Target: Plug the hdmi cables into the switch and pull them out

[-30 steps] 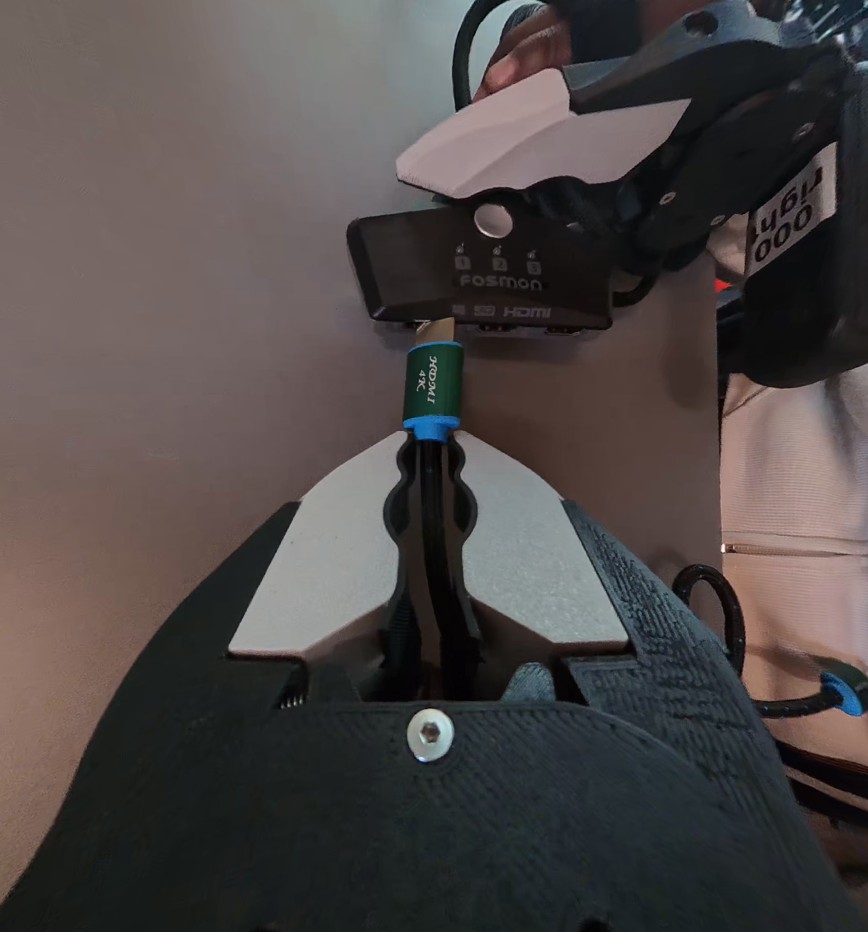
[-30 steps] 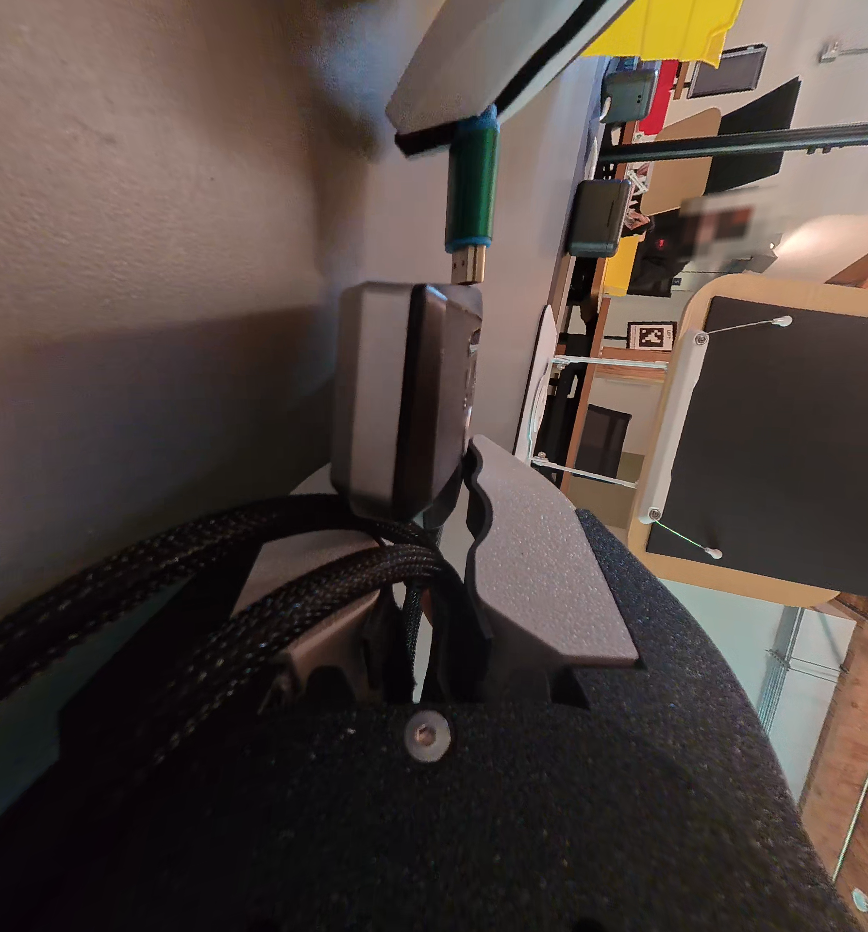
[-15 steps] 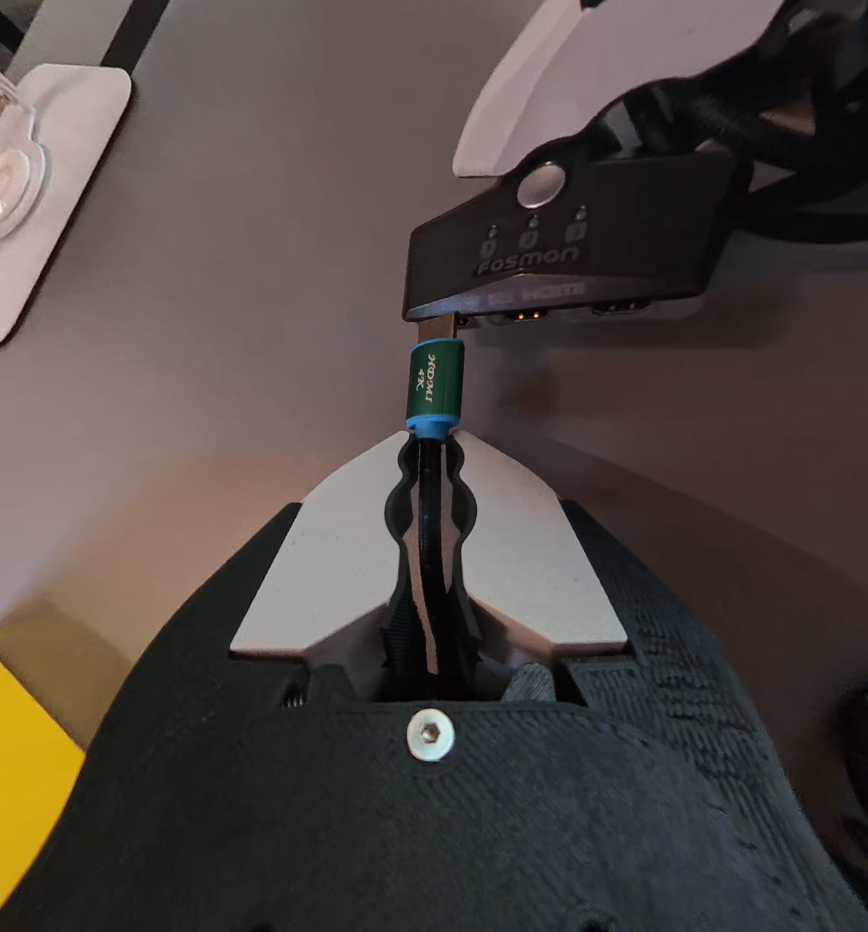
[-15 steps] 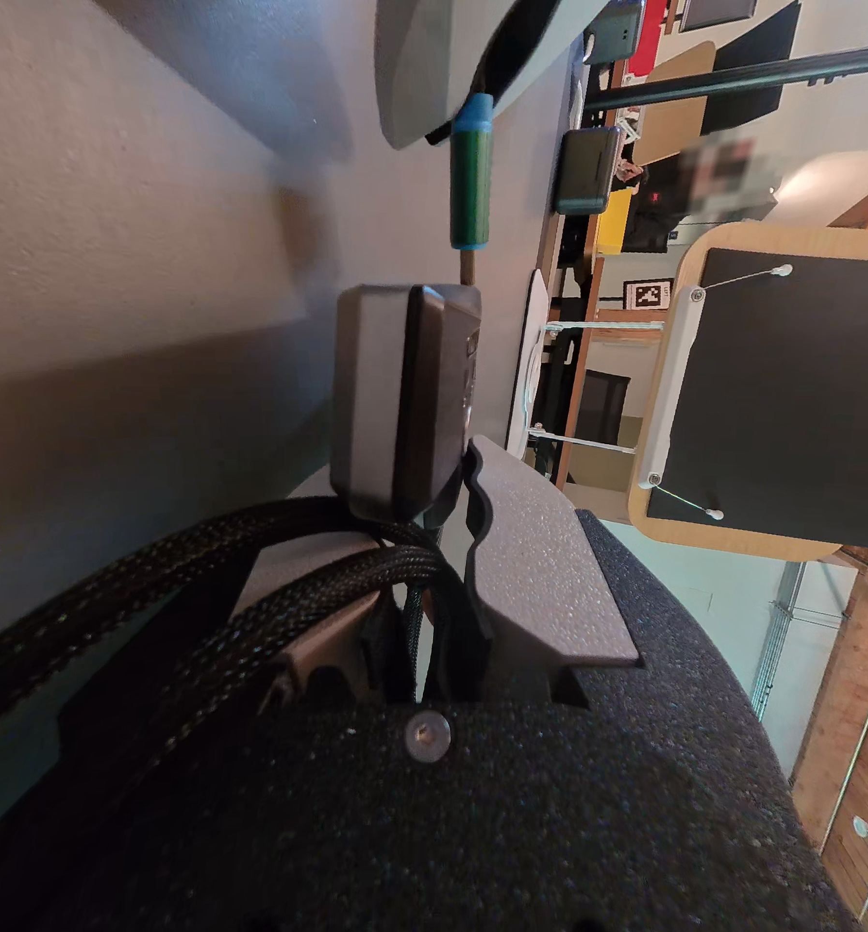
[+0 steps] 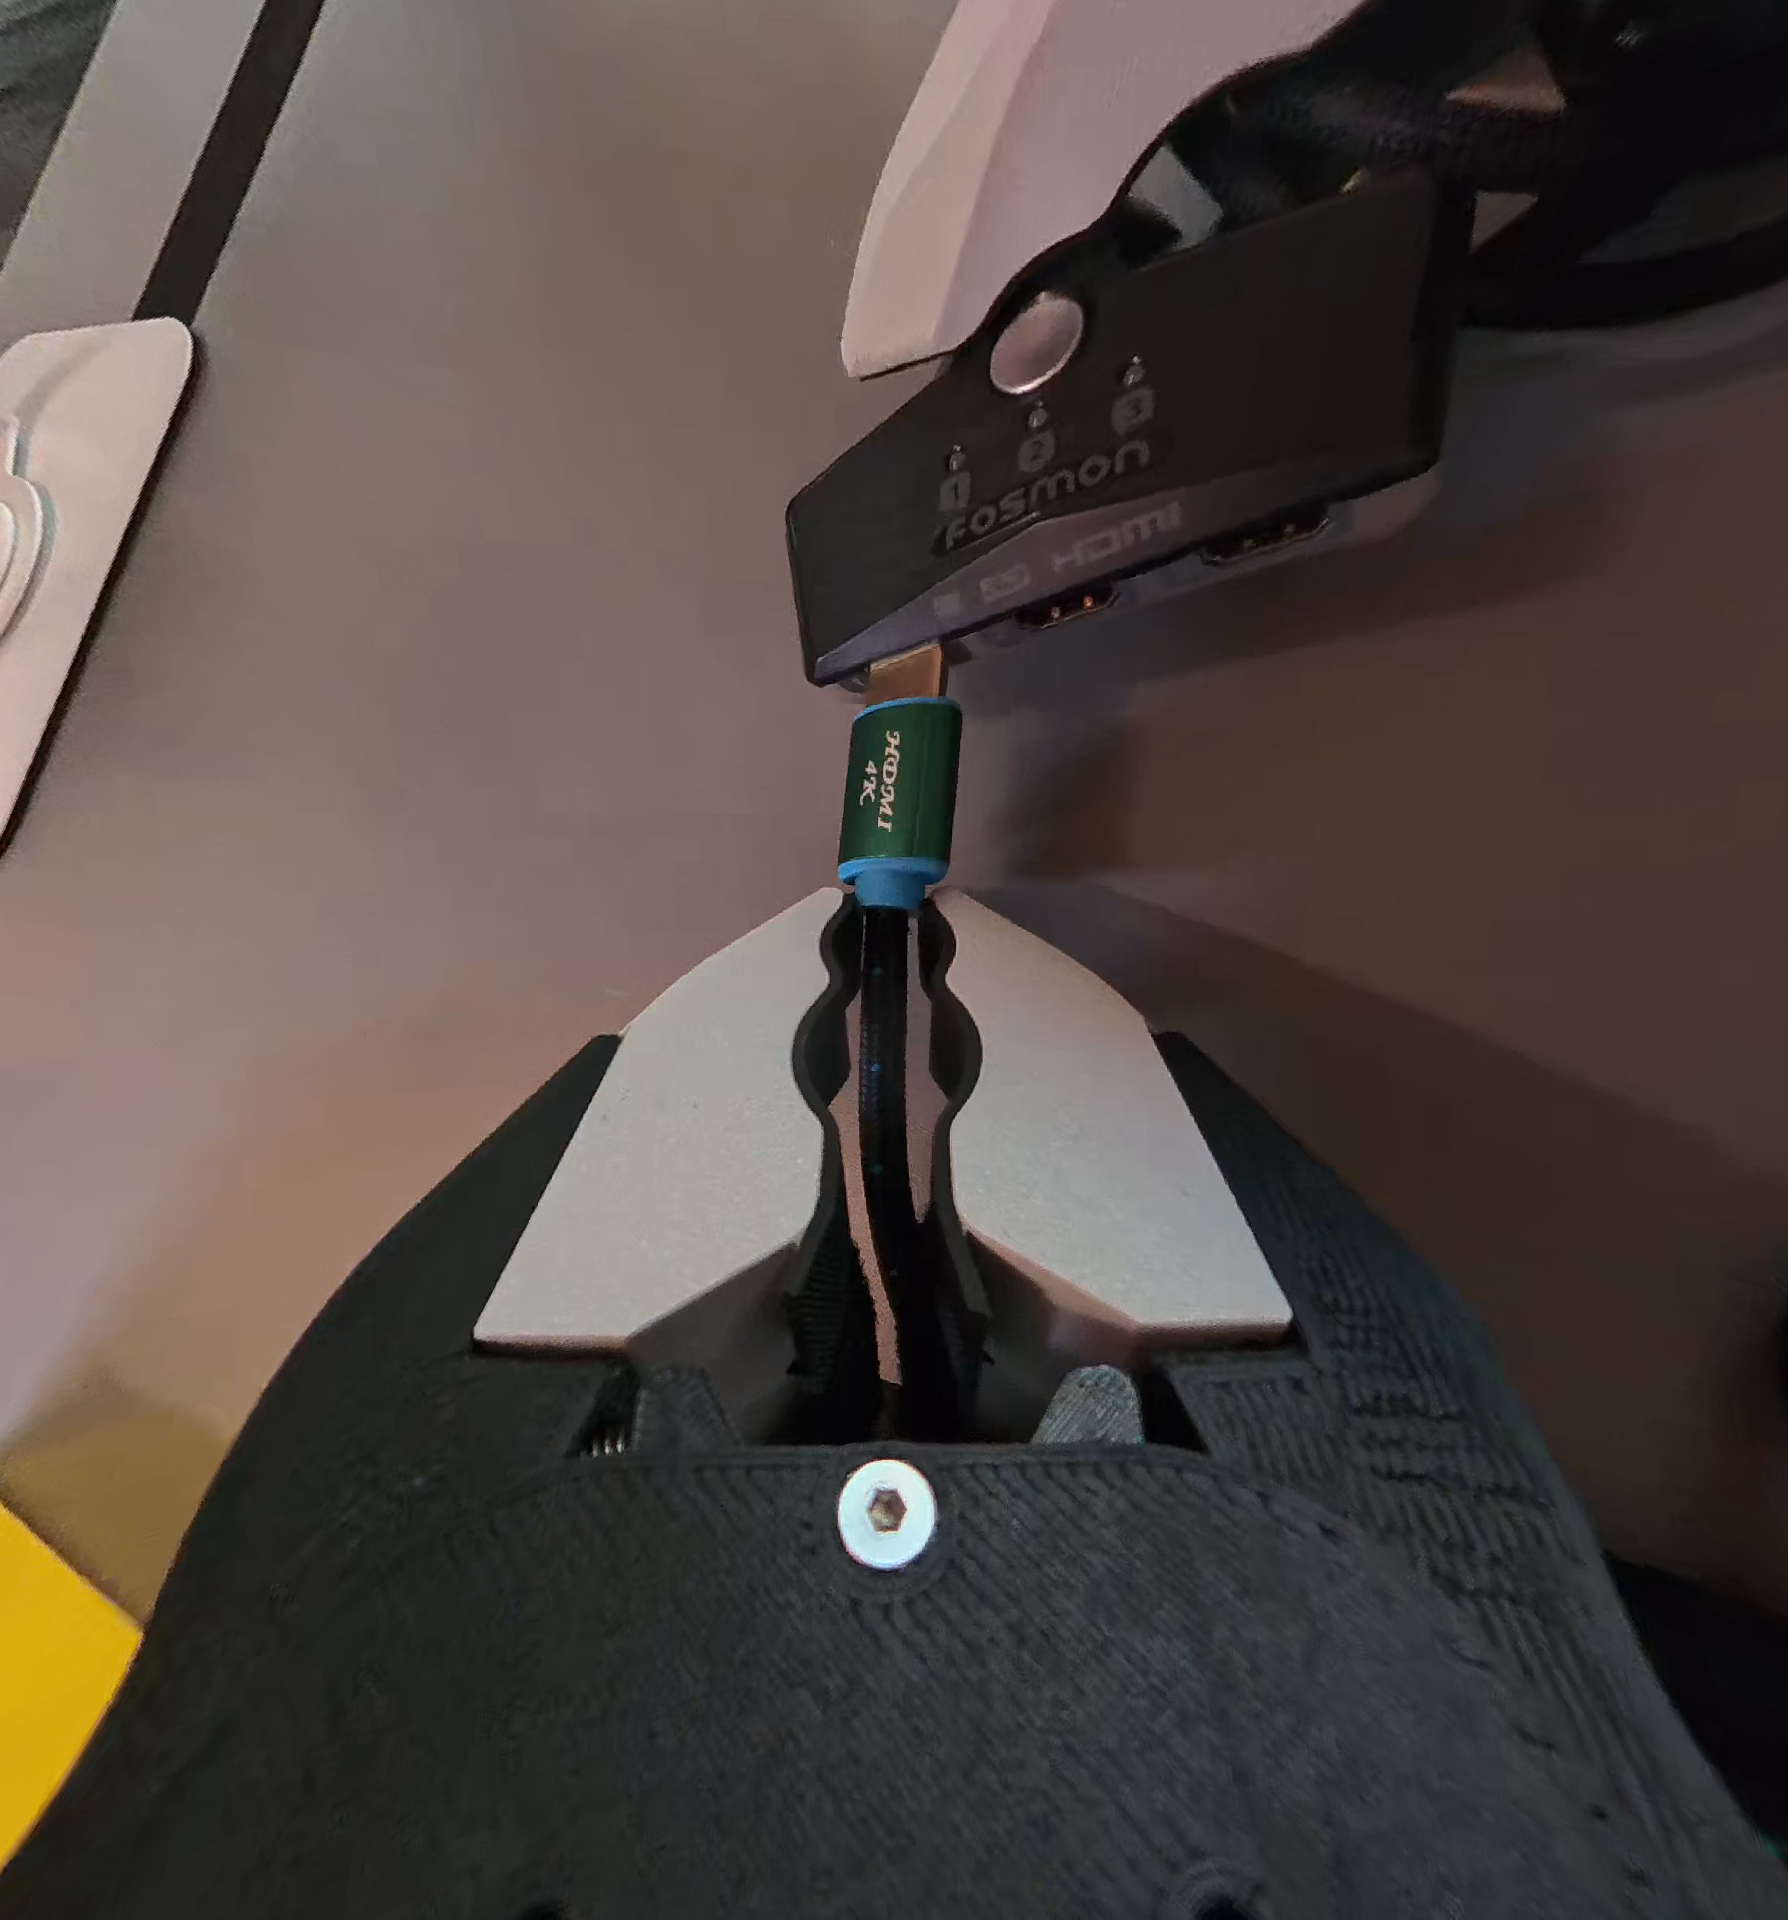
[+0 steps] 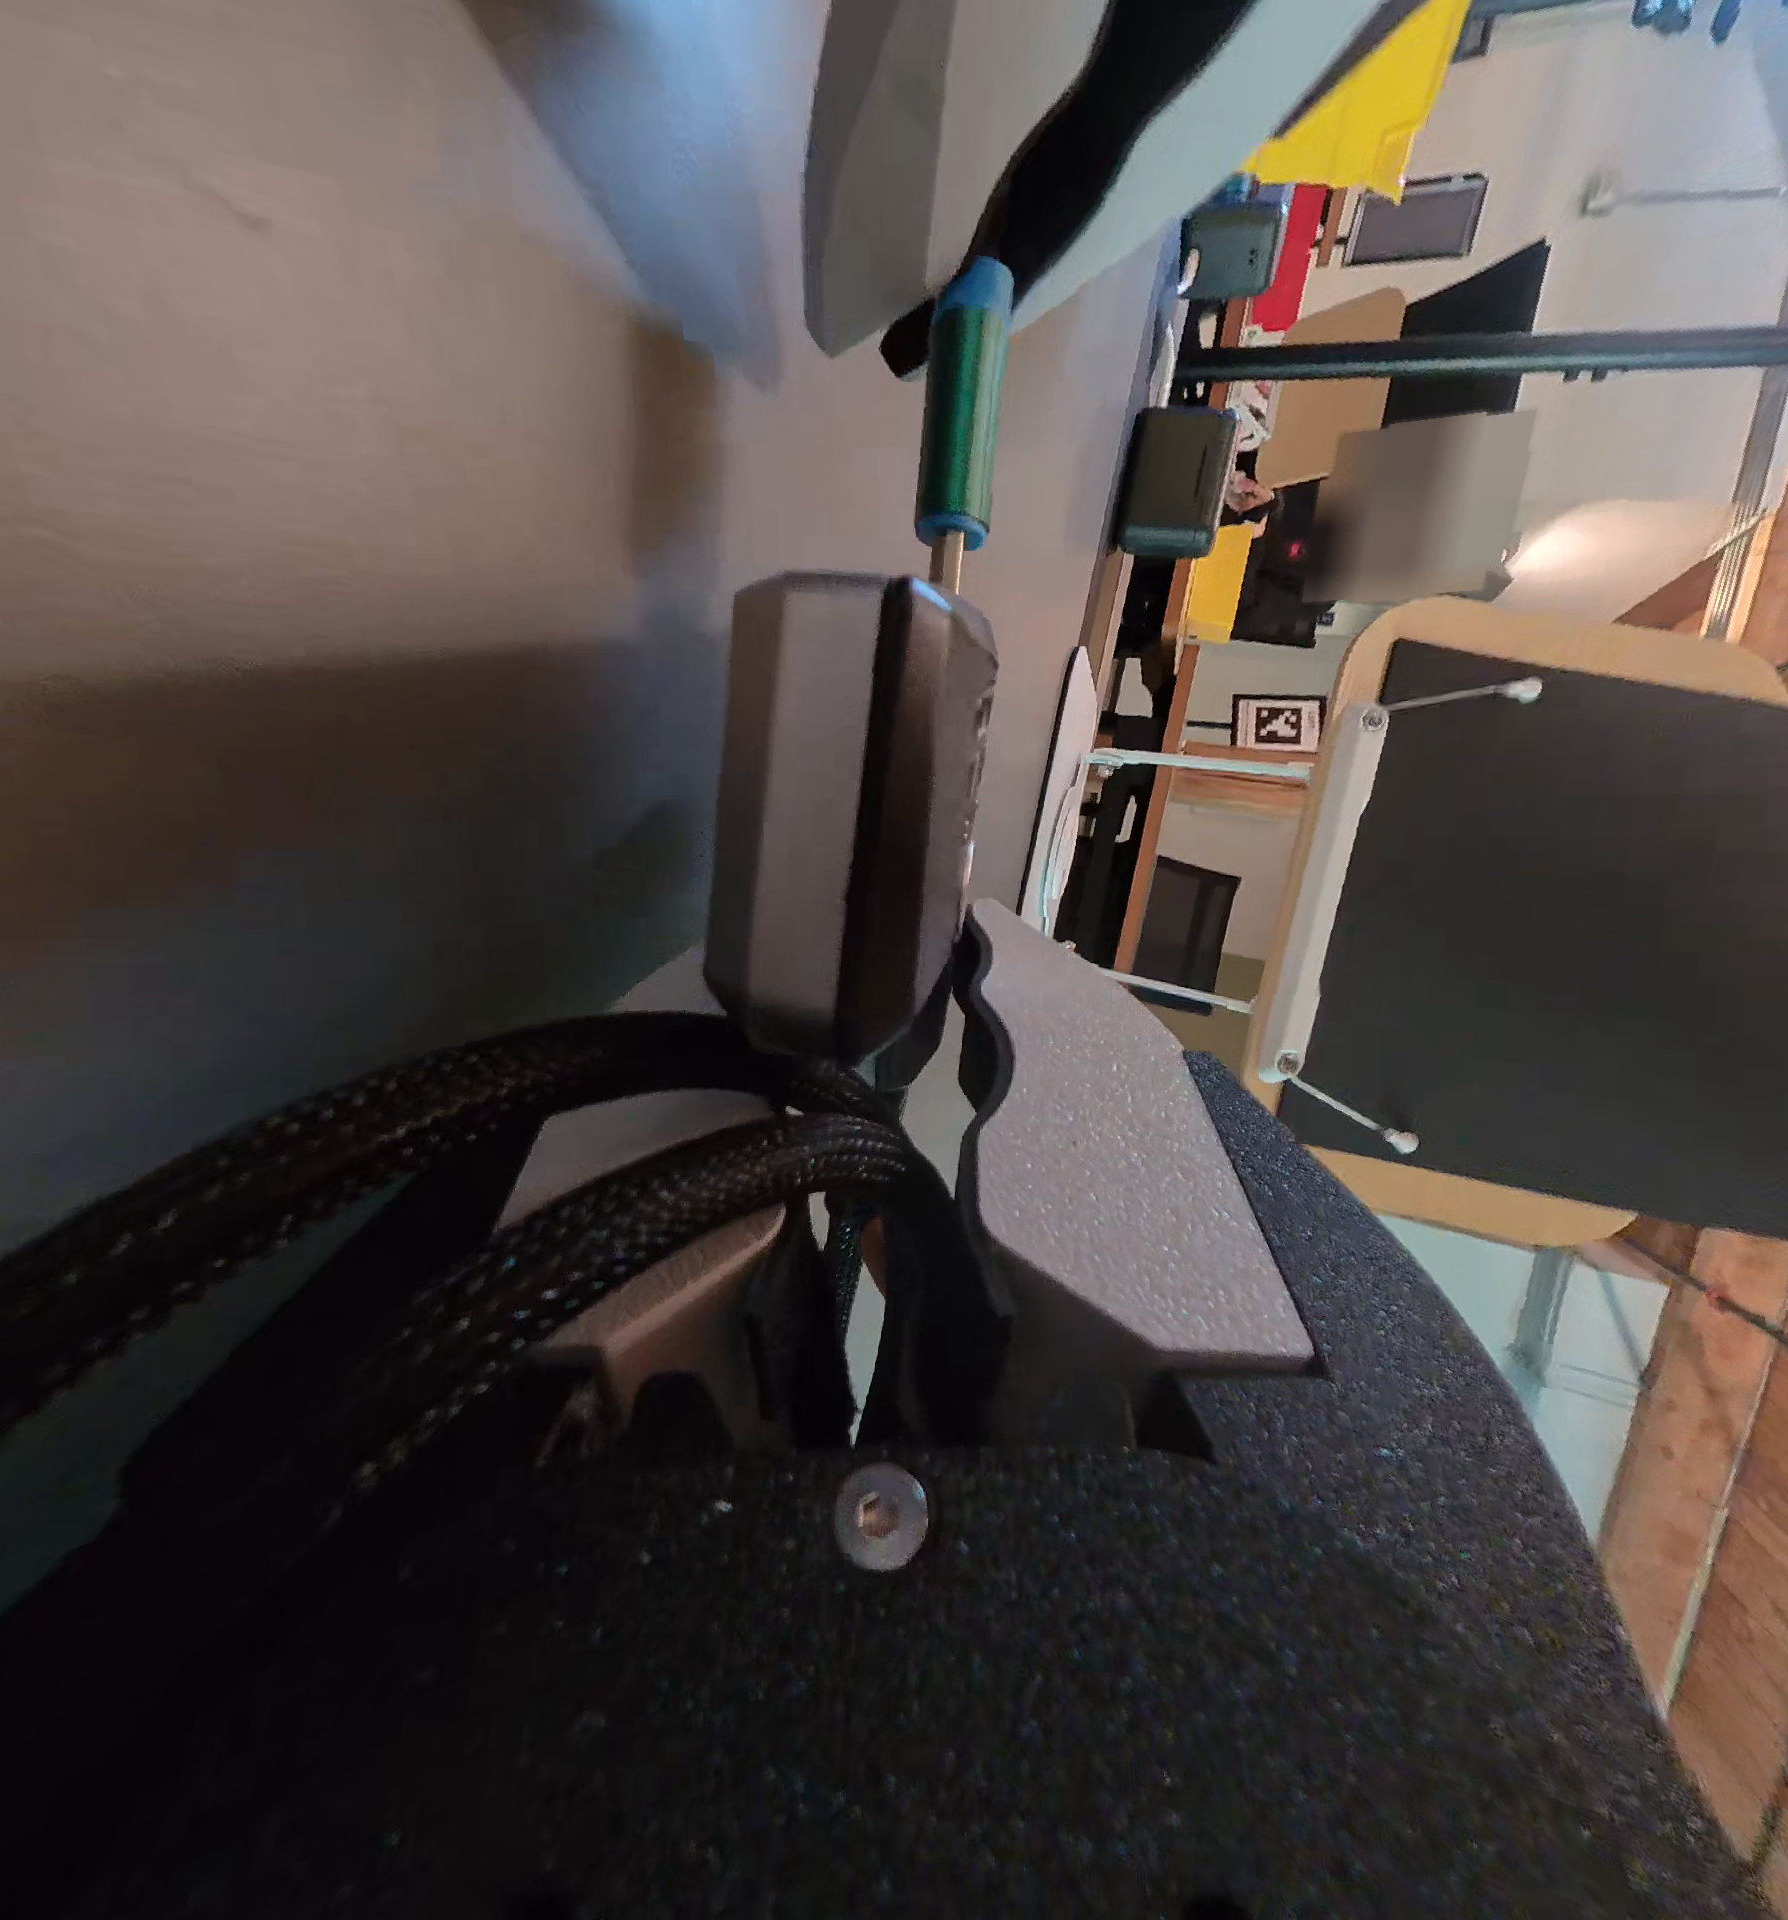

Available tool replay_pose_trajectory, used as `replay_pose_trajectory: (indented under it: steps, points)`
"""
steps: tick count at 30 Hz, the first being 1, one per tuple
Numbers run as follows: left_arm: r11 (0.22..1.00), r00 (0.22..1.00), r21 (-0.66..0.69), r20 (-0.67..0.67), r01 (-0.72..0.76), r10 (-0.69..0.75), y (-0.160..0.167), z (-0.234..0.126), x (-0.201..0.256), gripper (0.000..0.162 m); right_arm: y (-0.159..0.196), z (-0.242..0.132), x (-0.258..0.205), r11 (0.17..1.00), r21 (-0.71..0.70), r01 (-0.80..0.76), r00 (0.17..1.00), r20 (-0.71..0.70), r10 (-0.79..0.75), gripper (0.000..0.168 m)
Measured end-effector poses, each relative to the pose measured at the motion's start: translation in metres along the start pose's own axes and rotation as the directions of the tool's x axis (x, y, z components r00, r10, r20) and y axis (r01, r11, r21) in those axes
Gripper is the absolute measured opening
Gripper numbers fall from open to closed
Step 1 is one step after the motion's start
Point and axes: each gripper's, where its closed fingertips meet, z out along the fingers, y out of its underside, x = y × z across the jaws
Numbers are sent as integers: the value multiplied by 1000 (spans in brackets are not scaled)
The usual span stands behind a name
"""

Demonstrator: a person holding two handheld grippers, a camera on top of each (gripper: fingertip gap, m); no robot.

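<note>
My left gripper is shut on a black braided HDMI cable just behind its green plug. The plug's metal tip sits partly inside the leftmost port of the black HDMI switch. Two more ports beside it stand open. My right gripper is shut on the switch, held on edge above the grey table. In the right wrist view the green plug meets the switch's far end, with the left gripper's grey fingers behind it. Black braided cables run from the switch over my right gripper.
A grey table lies under both grippers. A white plate with a clear clip sits at its left edge. A yellow object shows at the lower left. A black panel on a wooden board stands to the right. My right fingertips sit around 8 cm from my left ones. The yellow object is about 25 cm from my left fingertips and 30 cm from my right.
The plug's metal tip has gone from just outside the switch into its leftmost port. Both grippers have swung round over the table, the switch tilting up to the right.
</note>
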Motion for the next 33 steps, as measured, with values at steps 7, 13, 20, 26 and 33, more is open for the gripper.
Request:
replay_pose_trajectory:
  steps: [7,13,20,26,33]
  points:
    - [993,993,22,-33,118,-118,-4,2,2,10,-1,0,3,998,-39,44,999,-26,-45,24]
    - [999,998,43,-59,-16,18,-4,2,8,10,-10,-8,2,992,16,122,992,-45,-122,22]
    - [996,997,90,-73,-29,35,-8,-1,8,10,-17,-14,5,991,48,127,991,-53,-125,22]
    - [993,992,82,-82,-88,95,-5,0,12,9,-22,-16,1,989,80,127,992,-34,-125,22]
    - [997,997,73,-65,-39,44,-4,3,9,11,-18,-13,1,993,69,96,995,-20,-95,23]
